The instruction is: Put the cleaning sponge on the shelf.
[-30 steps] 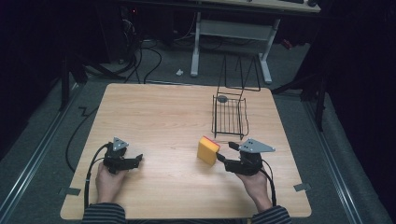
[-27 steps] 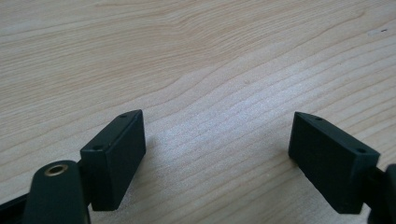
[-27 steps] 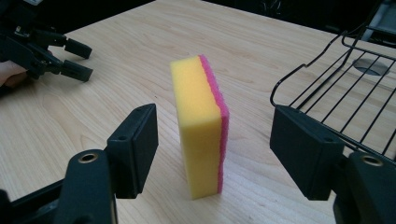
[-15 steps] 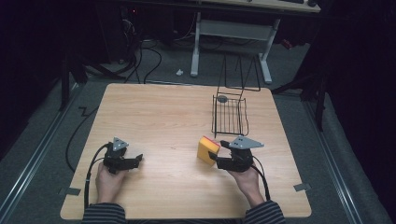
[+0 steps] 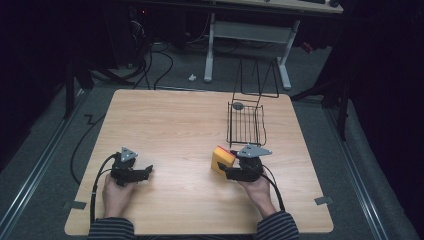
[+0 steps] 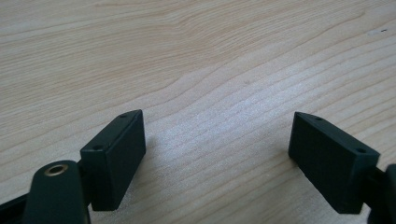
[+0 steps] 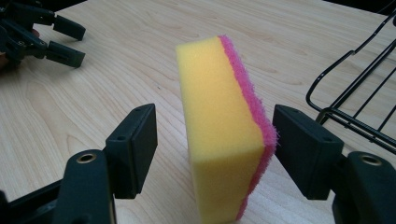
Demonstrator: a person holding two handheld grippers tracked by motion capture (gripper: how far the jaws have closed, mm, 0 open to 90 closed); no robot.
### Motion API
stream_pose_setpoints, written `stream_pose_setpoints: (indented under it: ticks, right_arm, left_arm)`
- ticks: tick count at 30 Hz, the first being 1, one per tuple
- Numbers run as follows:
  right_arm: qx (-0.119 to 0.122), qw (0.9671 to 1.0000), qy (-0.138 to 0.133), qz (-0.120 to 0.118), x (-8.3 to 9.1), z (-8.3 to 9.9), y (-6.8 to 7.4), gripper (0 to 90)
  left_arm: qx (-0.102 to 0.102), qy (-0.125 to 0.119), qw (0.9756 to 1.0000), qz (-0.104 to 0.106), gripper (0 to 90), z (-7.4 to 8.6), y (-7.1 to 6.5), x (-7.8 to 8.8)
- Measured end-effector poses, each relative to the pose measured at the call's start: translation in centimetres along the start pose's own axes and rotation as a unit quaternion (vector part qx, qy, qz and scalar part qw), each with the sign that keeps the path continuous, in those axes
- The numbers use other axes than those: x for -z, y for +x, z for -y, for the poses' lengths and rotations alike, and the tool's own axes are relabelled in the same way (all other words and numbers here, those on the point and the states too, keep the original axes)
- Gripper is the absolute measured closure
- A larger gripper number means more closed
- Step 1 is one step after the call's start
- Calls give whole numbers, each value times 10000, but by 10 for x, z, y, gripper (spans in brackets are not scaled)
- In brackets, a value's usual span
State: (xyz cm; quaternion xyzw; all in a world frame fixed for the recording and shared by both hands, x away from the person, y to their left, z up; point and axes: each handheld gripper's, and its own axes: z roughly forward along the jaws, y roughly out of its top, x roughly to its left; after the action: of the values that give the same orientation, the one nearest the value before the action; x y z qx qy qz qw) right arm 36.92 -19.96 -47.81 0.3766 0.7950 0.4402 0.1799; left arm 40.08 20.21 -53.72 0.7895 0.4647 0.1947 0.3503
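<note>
Right gripper view shows the yellow-and-pink sponge standing on edge on the wooden table, between the right gripper's parted jaws, near a wire basket. Far left, the left gripper gapes over bare wood.

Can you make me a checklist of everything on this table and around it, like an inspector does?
Surface: light wooden table, bare grain between the left tool's jaws.
Job's things: yellow foam sponge with a pink scrubby side, standing on edge; black wire basket with a small grey round thing at its far end.
Clutter: nothing seen.
Grippers: left tool open, empty; right tool open around the sponge, one jaw apart from it.
Cables: black cable trailing from the left tool.
Surroundings: dark floor, white desk legs.
</note>
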Motion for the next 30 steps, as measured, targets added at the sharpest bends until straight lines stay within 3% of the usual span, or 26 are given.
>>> stream_pose_setpoints:
  ticks: [17, 30]
  right_arm:
    - [-41, 9999, 121, -62, -20, 6, 1, 368]
    - [12, 9997, 246, 7, -33, 12, 3, 476]
  left_arm:
    - [2, -1, 10000, 2, 194, 0, 0, 0]
    - [3, -1, 10000, 4, 195, 0, 0, 0]
